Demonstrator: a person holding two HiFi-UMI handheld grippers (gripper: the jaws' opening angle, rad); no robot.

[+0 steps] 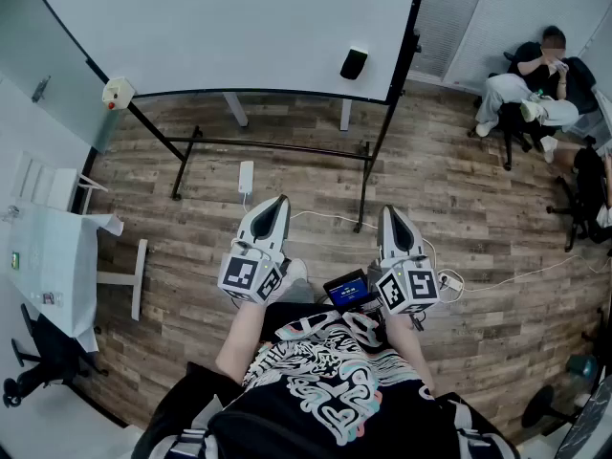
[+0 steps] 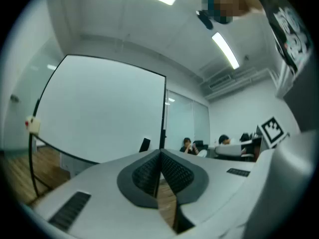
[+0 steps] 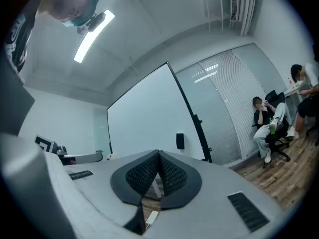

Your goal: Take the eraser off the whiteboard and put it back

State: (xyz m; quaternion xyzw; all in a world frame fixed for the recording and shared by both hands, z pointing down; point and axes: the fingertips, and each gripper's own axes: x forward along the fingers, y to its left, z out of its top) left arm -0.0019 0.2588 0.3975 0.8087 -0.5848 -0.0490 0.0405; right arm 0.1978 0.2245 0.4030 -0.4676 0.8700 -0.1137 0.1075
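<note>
The person holds both bare forearms (image 1: 241,338) out in front, carrying the white plastic two-jaw left gripper (image 1: 280,202) and the matching right gripper (image 1: 390,211) side by side, level and apart, each with black-padded jaws closed together on nothing.

No legible text, number or brand. Cubes on the left claw (image 1: 278,202) and right claw (image 1: 391,212) bear square black-and-white marker patterns. The shirt print (image 1: 325,371) and blue screen (image 1: 346,290) are unreadable.
</note>
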